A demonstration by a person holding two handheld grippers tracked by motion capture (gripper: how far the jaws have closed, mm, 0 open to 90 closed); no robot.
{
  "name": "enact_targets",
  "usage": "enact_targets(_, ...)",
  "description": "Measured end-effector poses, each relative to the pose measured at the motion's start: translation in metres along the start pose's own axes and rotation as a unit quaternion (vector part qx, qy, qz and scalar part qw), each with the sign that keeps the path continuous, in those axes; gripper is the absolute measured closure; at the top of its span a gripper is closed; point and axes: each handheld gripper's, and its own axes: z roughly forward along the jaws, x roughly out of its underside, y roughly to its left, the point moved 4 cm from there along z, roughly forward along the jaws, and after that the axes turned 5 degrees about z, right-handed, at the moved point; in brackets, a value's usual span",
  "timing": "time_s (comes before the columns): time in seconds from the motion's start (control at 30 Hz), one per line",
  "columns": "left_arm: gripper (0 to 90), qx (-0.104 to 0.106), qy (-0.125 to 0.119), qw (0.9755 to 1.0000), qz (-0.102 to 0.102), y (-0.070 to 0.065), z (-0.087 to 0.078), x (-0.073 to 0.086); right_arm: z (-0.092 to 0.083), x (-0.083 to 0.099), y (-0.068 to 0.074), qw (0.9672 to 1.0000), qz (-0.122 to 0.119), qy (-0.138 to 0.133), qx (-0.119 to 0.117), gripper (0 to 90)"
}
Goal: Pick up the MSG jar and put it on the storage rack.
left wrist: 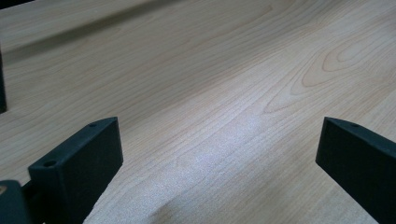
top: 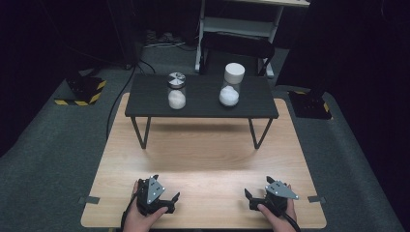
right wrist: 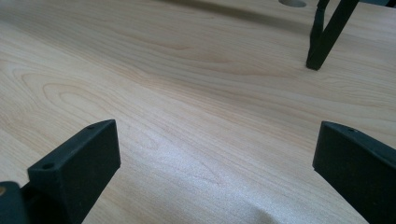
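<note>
Nothing looks started yet: both jars stand untouched on the small black stand [top: 145,108], the metal-lidded jar [top: 177,90] left, the white-capped jar [top: 232,85] right. Well short of the stand, the left gripper [top: 172,202] and right gripper [top: 249,198] rest on the table [top: 208,154], jaws wide apart, holding nothing.

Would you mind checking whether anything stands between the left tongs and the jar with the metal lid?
Nothing visible does: bare wooden table lies between the left tongs and the small black stand, where the metal-lidded jar sits raised.
</note>
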Motion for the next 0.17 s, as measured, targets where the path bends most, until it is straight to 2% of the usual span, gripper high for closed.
enact_targets(0.17, 1.0, 0.000, 0.003, 1.0000, -0.003, 0.0006, 0.0003, -0.0005, 0.0016, -0.0021, -0.0003, 1.0000, -0.001, 0.007, -0.003, 0.5)
